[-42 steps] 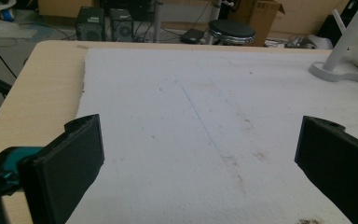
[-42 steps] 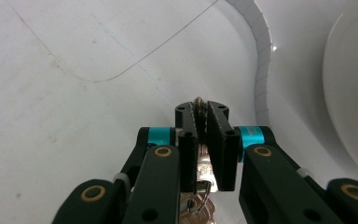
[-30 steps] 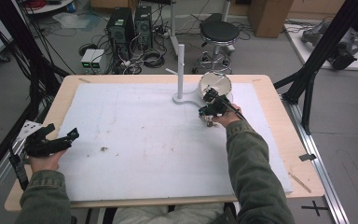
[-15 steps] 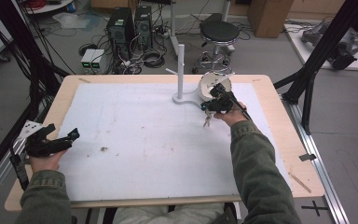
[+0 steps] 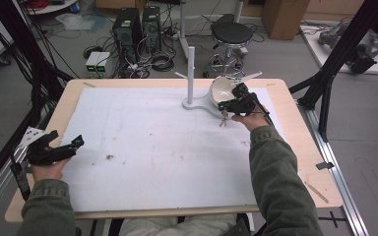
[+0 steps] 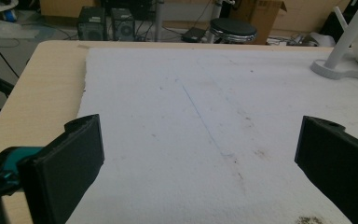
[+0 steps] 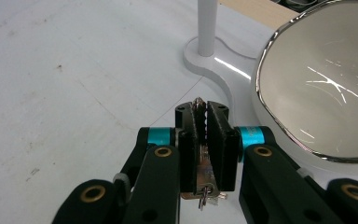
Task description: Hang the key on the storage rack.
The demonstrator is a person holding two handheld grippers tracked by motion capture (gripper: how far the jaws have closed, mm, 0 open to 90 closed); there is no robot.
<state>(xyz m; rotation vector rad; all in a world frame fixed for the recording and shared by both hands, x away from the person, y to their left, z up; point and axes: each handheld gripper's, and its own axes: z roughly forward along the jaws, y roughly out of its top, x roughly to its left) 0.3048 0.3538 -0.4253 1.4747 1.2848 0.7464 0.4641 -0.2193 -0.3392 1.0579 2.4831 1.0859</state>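
right hand: reached far across the table (image 5: 295,147), sleeve stretched out, hand wrapped under the right gripper (image 5: 235,104) by the far right edge of the white mat (image 5: 152,147)
right gripper: jaws clamped tight on a key (image 7: 199,108), toothed blade stuck out between the pads, a small ring hung below the jaws
key position: held above the mat, just beside the white bowl (image 7: 321,88); in the high view it dangled below the gripper
left hand: rested at the near left corner of the table, held the left gripper (image 5: 54,150) roughly level, pointed toward the mat's middle
left gripper: jaws stood wide apart, nothing between them, only bare mat ahead
bowl: white with shiny rim, tipped toward the right gripper, sat beside the stand's base, close to the closed jaws
stand: white post (image 5: 191,69) with side pegs on a flat base, left of the bowl, near the far edge of the mat
mat: stained with small brown specks, thin blue line across it
surroundings: stool (image 5: 232,33) and computer towers (image 5: 138,29) on the floor beyond the table
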